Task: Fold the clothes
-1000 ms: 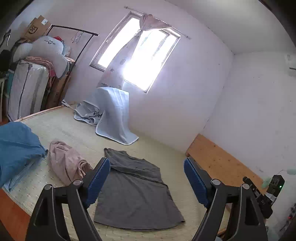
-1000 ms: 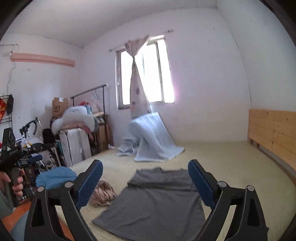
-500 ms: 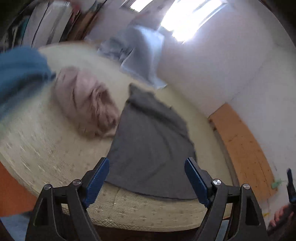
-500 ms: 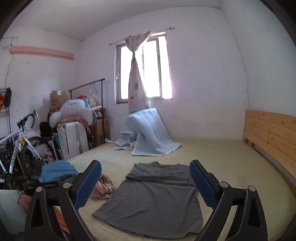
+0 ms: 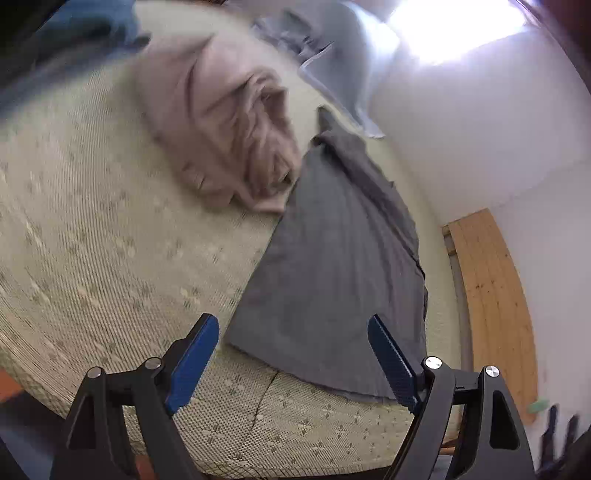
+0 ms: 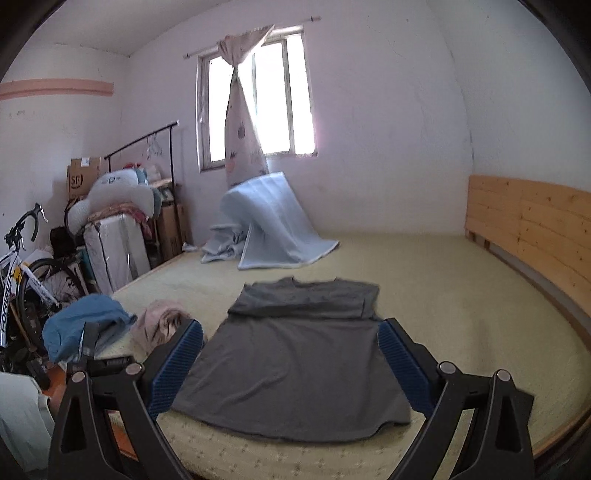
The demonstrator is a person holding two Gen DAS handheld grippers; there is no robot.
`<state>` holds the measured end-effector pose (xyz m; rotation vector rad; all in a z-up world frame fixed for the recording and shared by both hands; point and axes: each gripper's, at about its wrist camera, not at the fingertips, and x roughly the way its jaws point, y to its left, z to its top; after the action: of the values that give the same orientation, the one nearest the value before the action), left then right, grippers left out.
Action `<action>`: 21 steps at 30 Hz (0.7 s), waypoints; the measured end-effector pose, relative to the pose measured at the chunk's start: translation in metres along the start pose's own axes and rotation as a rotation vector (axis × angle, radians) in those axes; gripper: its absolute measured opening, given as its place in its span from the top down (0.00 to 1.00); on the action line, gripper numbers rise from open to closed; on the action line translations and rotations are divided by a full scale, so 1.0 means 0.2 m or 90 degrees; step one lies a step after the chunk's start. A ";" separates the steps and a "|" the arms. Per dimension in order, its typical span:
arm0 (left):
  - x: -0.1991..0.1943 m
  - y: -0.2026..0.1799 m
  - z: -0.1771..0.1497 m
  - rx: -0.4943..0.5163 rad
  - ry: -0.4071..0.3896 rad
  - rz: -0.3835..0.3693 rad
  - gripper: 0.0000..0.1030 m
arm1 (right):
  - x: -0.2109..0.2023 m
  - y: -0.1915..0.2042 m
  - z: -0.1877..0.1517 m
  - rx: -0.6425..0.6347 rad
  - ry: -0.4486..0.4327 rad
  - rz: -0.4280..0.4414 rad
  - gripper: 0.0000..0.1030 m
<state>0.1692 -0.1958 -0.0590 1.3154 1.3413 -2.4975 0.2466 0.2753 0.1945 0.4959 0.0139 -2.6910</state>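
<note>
Looking down along our left gripper (image 5: 293, 354), we see its blue-padded jaws spread wide with nothing between them, poised over the near hem of the grey T-shirt (image 5: 343, 258). That shirt lies flat on the pale woven bed mat (image 5: 96, 236), running from the lower centre of the frame up toward the upper right, its top part folded over on itself. Just left of it, touching its edge, sits a crumpled pink garment (image 5: 229, 129), blurred in this view. A blue garment (image 5: 92, 22) shows at the upper left corner, and a light blue blanket (image 5: 332, 55) lies at the top centre under the glare of the window. A wooden headboard (image 5: 491, 295) runs down the right side.

From our right gripper (image 6: 291, 363), the jaws likewise stand released and empty, framing the lower half of the same grey T-shirt (image 6: 299, 362) at the centre bottom. The pink garment (image 6: 159, 325) and the blue garment (image 6: 85, 325) sit at the left edge of the mat (image 6: 461, 295). The light blue blanket (image 6: 269, 236) is draped below the window (image 6: 258, 96) at the centre, with a knotted curtain (image 6: 240, 110) hanging over it. At the far left we see a bicycle (image 6: 22, 266), a clothes rack (image 6: 147, 144) and a cardboard box (image 6: 83, 177).
</note>
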 end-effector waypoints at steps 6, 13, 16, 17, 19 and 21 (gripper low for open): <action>0.10 -0.03 -0.02 0.004 0.044 0.004 0.16 | 0.13 0.07 -0.14 -0.007 0.045 0.028 0.05; 0.21 -0.02 -0.04 -0.029 0.077 0.012 0.16 | 0.25 0.14 -0.26 -0.018 0.082 0.060 0.05; 0.21 -0.01 -0.04 -0.041 0.072 0.016 0.16 | 0.31 0.16 -0.29 -0.023 0.094 0.069 0.05; 0.20 -0.01 -0.04 -0.043 0.066 0.019 0.16 | 0.33 0.17 -0.30 -0.026 0.099 0.072 0.05; 0.18 -0.01 -0.04 -0.048 0.054 0.027 0.16 | 0.37 0.19 -0.33 -0.038 0.103 0.079 0.05; 0.15 0.01 -0.04 -0.060 0.040 0.040 0.16 | 0.40 0.21 -0.35 -0.047 0.110 0.086 0.05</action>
<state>0.1559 -0.1798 -0.0833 1.4036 1.3871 -2.3410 0.2176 0.2120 0.1039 0.6800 0.1230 -2.4997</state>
